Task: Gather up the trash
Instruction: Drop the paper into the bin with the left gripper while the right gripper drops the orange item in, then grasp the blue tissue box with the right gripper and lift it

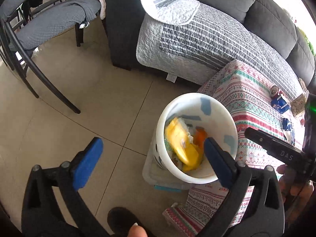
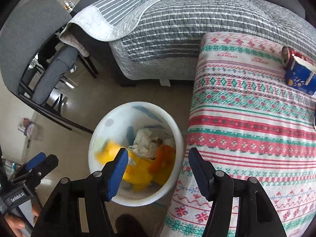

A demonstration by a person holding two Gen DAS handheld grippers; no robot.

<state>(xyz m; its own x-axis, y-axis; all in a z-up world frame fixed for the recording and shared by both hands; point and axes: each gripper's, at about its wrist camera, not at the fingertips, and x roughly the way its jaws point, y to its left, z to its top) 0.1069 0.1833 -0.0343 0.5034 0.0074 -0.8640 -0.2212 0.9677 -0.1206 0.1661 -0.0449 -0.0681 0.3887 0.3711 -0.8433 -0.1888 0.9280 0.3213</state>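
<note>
Both grippers, left and right, gape empty over the bin; next, reach far right for the can.

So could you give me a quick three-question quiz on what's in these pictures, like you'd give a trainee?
1. True or false: the white bin has nothing in it.
2. Which sits on the patterned cloth? A) a blue packet beside a can B) a glass bottle C) a book
3. Fill in: both sets of jaws are ____.

Key:
1. False. A yellow wrapper, crumpled paper and something orange lie inside.
2. A: the blue packet and the can.
3. Open: left gripper and right gripper hold nothing.
</note>
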